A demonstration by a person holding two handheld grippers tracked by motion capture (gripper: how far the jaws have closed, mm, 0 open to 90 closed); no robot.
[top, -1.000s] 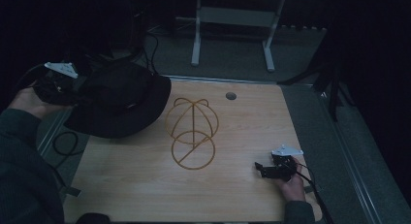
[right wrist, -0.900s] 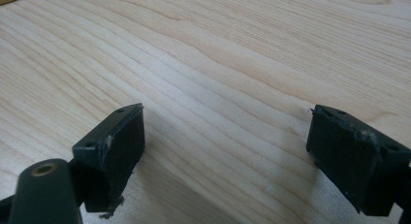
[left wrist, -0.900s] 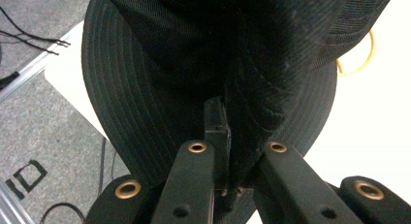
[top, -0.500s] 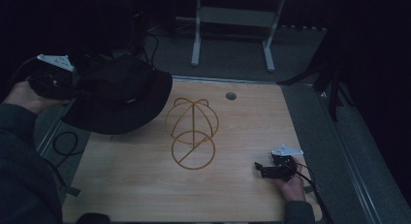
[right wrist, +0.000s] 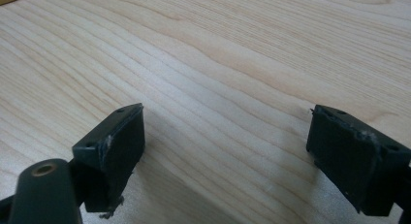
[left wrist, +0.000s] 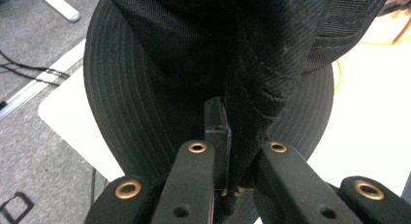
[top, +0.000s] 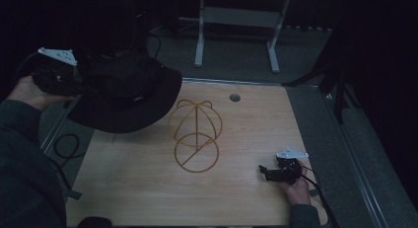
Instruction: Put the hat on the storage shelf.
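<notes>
The left gripper (top: pixel 74 82) is clamped on a fold of the black bucket hat (top: pixel 123 92), its jaws drawn narrow on the fabric, as the left gripper view confirms with cloth of the hat (left wrist: pixel 252 88) pinched between the pads; against the frames of a second ago the hat has risen and drifted slightly toward the far left corner of the wooden table (top: pixel 148 188), its brim now overhanging the table edge and held clear of the surface; it remains apart from the gold wire hat stand (top: pixel 195 134), which sits unmoved at mid-table; the right gripper (top: pixel 271 172) rests near the right front edge, unchanged in place, jaws wide and empty over bare wood (right wrist: pixel 218 88); judgement: the lift is under way, and the hat must next be carried rightward over the stand before lowering.
</notes>
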